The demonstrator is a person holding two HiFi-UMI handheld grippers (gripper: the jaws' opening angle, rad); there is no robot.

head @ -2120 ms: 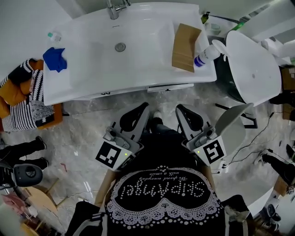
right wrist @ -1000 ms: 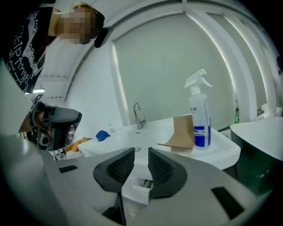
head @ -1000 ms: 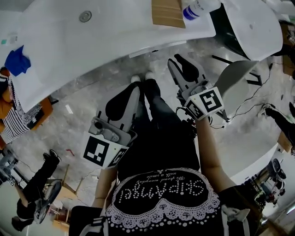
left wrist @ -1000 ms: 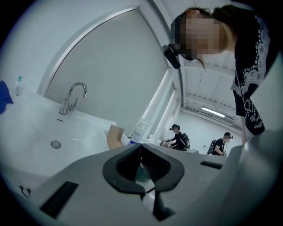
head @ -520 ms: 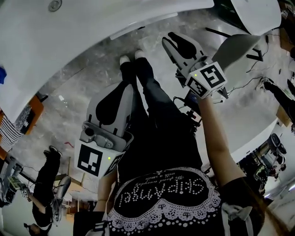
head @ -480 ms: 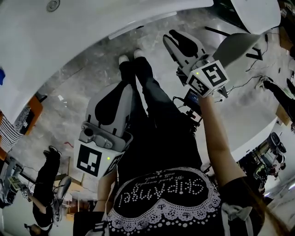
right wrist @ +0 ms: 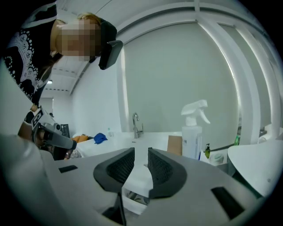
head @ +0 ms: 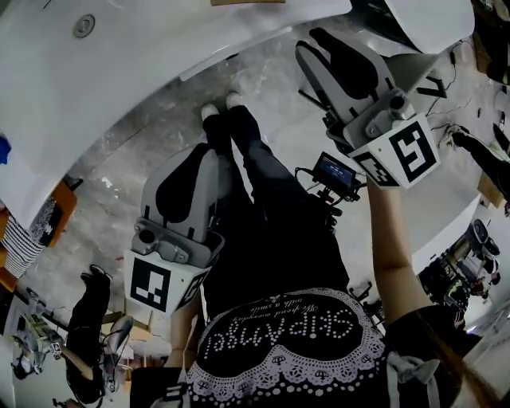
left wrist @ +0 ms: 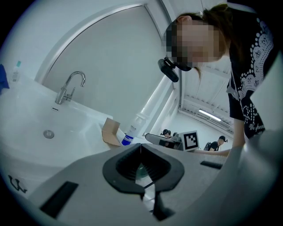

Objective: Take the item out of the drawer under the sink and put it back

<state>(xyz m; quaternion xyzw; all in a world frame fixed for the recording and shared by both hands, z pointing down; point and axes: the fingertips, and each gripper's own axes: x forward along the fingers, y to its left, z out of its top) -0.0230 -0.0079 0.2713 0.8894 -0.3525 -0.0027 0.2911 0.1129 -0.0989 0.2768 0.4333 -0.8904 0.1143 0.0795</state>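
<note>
Sink (head: 159, 48): is cut off by the head view's top edge.
Cardboard box (head: 239, 1): only a brown sliver is shown at that same edge.
Blue cloth (head: 2, 150): is clipped by the left edge.
Drawer (right wrist: 132, 199): is glimpsed only between the jaws of the right gripper (right wrist: 141, 151); its contents cannot be made out.

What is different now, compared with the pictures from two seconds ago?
The right gripper has risen toward the sink, jaws apart and empty. The head view has tilted, so the sink slid to the top edge. The left gripper stayed low, jaws together; nothing was picked up.
</note>
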